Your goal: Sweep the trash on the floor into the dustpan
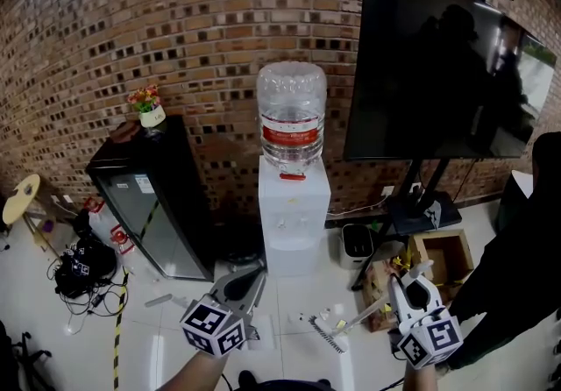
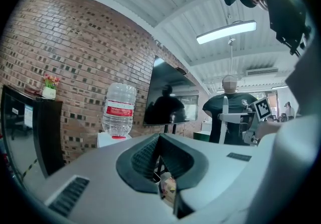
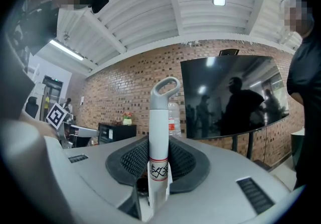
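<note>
A white broom handle (image 3: 159, 127) with a loop at its top stands between the jaws of my right gripper (image 3: 158, 168), which is shut on it. In the head view the right gripper (image 1: 412, 288) is at the lower right. The broom handle (image 1: 364, 317) slants down and left from it to the brush (image 1: 329, 338) on the pale floor. Small bits of trash (image 1: 337, 310) lie just beyond the brush. My left gripper (image 1: 244, 286) hangs at the lower left. Its jaws (image 2: 168, 188) are together with only a thin slit, and no handle shows between them. I cannot make out a dustpan with certainty.
A white water dispenser (image 1: 294, 214) with its bottle stands against the brick wall straight ahead. A black cabinet (image 1: 153, 196) is to its left, and a TV on a stand (image 1: 438, 65) to its right. Near the stand are a cardboard box (image 1: 443, 253) and a small white bin (image 1: 357, 245). A person in dark clothes (image 1: 517, 275) stands at the right.
</note>
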Demonstrator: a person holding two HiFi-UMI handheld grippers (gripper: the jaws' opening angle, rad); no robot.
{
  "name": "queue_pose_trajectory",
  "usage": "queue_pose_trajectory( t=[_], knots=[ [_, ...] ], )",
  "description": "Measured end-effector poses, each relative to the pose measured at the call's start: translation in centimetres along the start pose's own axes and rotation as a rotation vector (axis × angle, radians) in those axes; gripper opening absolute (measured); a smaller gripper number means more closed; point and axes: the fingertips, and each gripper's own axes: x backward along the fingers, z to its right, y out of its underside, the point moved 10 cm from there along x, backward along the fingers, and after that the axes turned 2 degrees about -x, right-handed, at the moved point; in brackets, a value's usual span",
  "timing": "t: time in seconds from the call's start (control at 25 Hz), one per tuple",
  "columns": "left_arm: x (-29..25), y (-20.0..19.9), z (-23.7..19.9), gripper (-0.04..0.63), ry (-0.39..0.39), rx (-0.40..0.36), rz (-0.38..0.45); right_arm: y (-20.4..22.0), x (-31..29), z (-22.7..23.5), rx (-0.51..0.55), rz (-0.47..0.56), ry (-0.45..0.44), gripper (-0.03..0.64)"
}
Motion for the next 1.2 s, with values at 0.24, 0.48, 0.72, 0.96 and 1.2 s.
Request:
queue_pose_trajectory(
  t=[0.24,0.48,0.72,0.96,1.2],
  knots=[
    [0.3,-0.8,0.1,0.005,-0.016,-0.005,0.028,-0.2,-0.3,-0.3,-0.009,0.011,-0.016,0.114],
    [0.8,-0.8,-0.1,0.005,-0.027,-0.018,0.023,-0.5,-0.5,-0.7,-0.011,0.016,-0.02,0.114],
    [1.3,-0.9,-0.3,0.005,-0.038,-0.021,0.026,-0.6,-0.3,-1.3,-0.011,0.013,-0.023,0.114],
    [1.4,-1.0,0.3,0.005,-0.031,-0.021,0.025,-0.7,0.3,-1.3,-0.001,0.013,-0.026,0.114],
    [1.4,-0.5,0.7,0.005,-0.022,-0.014,0.026,-0.4,0.8,-1.2,0.011,0.003,-0.023,0.114]
  ],
)
